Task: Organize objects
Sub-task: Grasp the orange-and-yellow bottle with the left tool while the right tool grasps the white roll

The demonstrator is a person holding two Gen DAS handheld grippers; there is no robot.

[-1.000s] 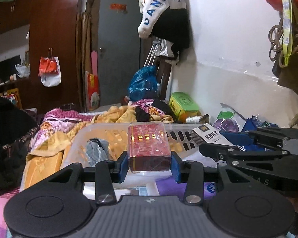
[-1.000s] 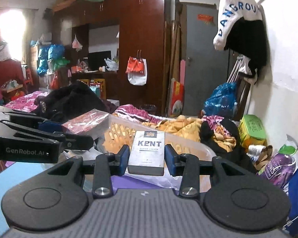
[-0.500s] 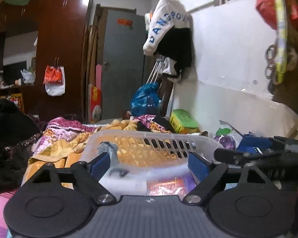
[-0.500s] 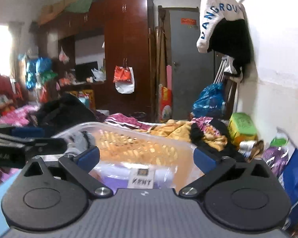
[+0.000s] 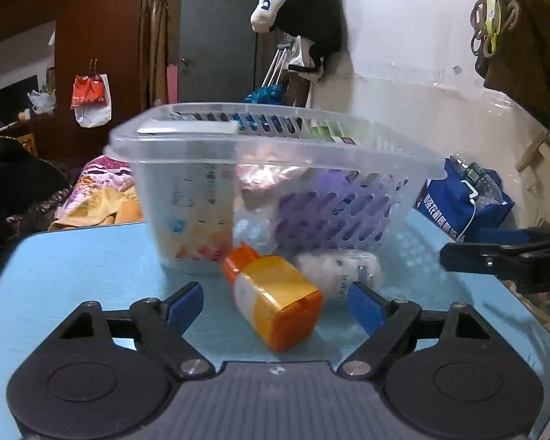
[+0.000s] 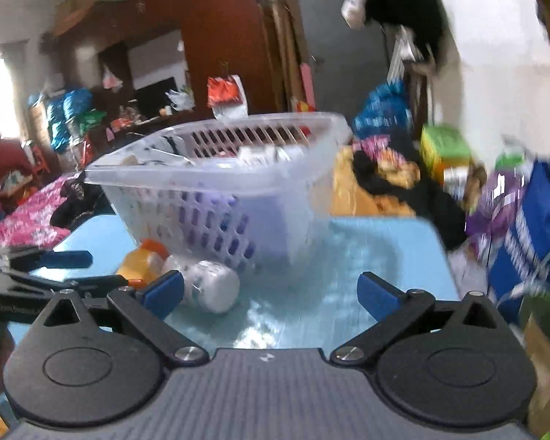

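A clear plastic basket (image 5: 275, 135) (image 6: 216, 172) stands on a light blue table (image 5: 73, 256) (image 6: 366, 256) and holds several items. An orange bottle (image 5: 275, 297) (image 6: 139, 262) lies on its side in front of the basket. A white bottle (image 5: 337, 267) (image 6: 210, 284) lies beside it. My left gripper (image 5: 275, 302) is open and empty, with the orange bottle between its fingers. My right gripper (image 6: 271, 291) is open and empty, with the white bottle just inside its left finger. The right gripper also shows at the right of the left wrist view (image 5: 505, 256).
Beyond the table lies a bed with heaped clothes (image 6: 377, 172). A blue bag (image 5: 461, 205) (image 6: 531, 231) stands at the right by the white wall. A dark wardrobe (image 5: 91, 36) and a grey door (image 5: 216, 33) stand at the back.
Both grippers opened and let go of the red box and the Kent pack over the basket. Both then dropped low to the table in front of the basket.
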